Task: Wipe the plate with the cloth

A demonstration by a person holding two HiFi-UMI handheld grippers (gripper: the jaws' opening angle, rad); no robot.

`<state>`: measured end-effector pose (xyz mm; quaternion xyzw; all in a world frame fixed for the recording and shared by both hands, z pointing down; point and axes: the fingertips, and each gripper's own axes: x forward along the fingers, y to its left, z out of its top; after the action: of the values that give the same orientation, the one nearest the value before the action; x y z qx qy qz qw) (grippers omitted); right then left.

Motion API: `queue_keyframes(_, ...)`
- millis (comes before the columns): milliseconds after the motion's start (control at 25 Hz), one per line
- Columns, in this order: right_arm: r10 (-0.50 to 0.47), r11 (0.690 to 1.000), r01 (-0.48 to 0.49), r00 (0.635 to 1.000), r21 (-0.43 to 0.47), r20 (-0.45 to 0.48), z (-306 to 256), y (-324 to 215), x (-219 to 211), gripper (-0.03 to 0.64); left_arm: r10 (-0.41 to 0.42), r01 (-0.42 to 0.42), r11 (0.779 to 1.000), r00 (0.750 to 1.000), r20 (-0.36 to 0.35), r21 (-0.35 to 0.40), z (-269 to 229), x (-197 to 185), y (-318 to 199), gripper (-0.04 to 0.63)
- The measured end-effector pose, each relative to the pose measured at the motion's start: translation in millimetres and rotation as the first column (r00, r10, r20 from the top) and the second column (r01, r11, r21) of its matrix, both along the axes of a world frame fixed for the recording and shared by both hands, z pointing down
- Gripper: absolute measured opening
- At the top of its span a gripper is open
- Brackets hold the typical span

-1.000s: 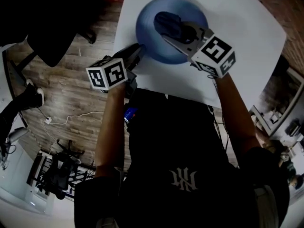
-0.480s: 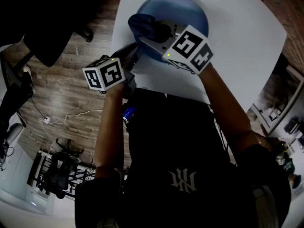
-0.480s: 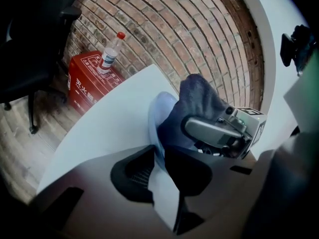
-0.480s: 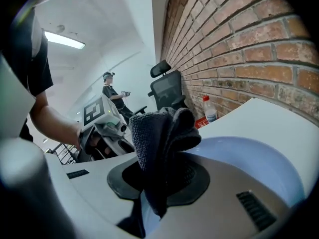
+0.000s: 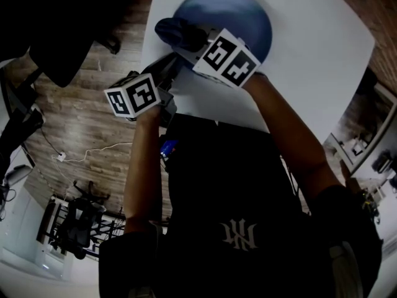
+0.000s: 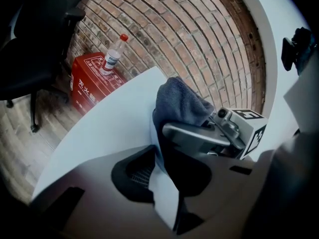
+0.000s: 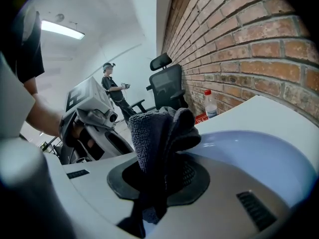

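Observation:
A blue plate (image 5: 239, 14) lies on the white table (image 5: 310, 61), near its far left edge. My right gripper (image 5: 186, 42) is shut on a dark blue cloth (image 5: 173, 31), which sits at the plate's left rim. In the right gripper view the cloth (image 7: 159, 131) bunches up between the jaws of my right gripper (image 7: 157, 183), over the plate (image 7: 254, 156). My left gripper (image 5: 169, 67) is at the plate's near left edge. In the left gripper view, my left gripper (image 6: 162, 183) pinches the pale plate rim (image 6: 167, 195), with the cloth (image 6: 179, 101) just beyond.
A red box (image 6: 87, 83) with a clear bottle (image 6: 112, 56) on it stands on the floor past the table, by the brick wall (image 6: 189, 29). A black office chair (image 6: 30, 54) stands at the left. A person (image 7: 112, 86) stands far off.
My right gripper has carried the cloth leftward across the plate, from its middle to its left rim. My left gripper has barely moved.

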<state>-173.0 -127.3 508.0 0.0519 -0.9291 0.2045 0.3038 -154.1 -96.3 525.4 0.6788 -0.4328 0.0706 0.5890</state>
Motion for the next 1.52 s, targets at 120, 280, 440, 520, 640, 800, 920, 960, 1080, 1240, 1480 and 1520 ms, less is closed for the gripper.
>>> queue_keyframes(120,0.007,1.000,-0.007,1.000,0.006,-0.006,1,-4,2,0.084,-0.005,0.005,1.000,0.999,-0.044,-0.007,0,6,2,0.058)
queue_keyframes(280,0.029,0.999,-0.028,0.999,0.022,-0.030,5,-14,6,0.084,-0.004,0.004,1.000,0.999,-0.044,0.001,-1,7,0,0.060)
queue_keyframes(440,0.054,0.998,-0.052,0.997,0.040,-0.049,10,-23,9,0.084,-0.015,0.015,1.000,0.999,-0.044,0.009,-1,6,1,0.060)
queue_keyframes(520,0.059,0.997,-0.057,0.997,0.043,-0.053,11,-25,10,0.084,-0.019,0.019,1.000,0.999,-0.041,0.010,-1,6,1,0.060)
queue_keyframes(640,0.072,0.996,-0.069,0.996,0.048,-0.059,13,-31,12,0.084,-0.014,0.014,1.000,1.000,0.006,0.020,-1,1,-1,0.060)
queue_keyframes(800,0.109,0.992,-0.104,0.991,0.071,-0.073,14,-44,14,0.084,-0.011,0.010,1.000,1.000,0.028,0.029,-3,-2,-3,0.060)
queue_keyframes(920,0.134,0.988,-0.126,0.988,0.092,-0.081,15,-53,18,0.084,-0.011,0.011,1.000,1.000,0.007,0.027,-3,1,-2,0.060)
queue_keyframes(960,0.143,0.986,-0.135,0.986,0.098,-0.084,15,-57,19,0.084,-0.012,0.012,1.000,1.000,0.002,0.027,-2,2,-2,0.060)
queue_keyframes(1080,0.182,0.979,-0.172,0.979,0.107,-0.093,16,-67,25,0.084,-0.013,0.013,0.999,1.000,0.016,0.031,-3,0,-3,0.060)
queue_keyframes(1240,0.250,0.964,-0.237,0.962,0.121,-0.109,17,-85,39,0.084,-0.010,0.009,0.999,1.000,0.016,0.031,-4,1,-3,0.060)
queue_keyframes(1480,0.363,0.927,-0.341,0.919,0.154,-0.150,20,-110,63,0.084,-0.015,0.014,0.999,1.000,0.012,0.034,-4,2,-4,0.058)
queue_keyframes(1520,0.375,0.922,-0.352,0.914,0.161,-0.154,21,-112,67,0.084,-0.014,0.013,0.999,1.000,0.018,0.033,-3,1,-4,0.058)
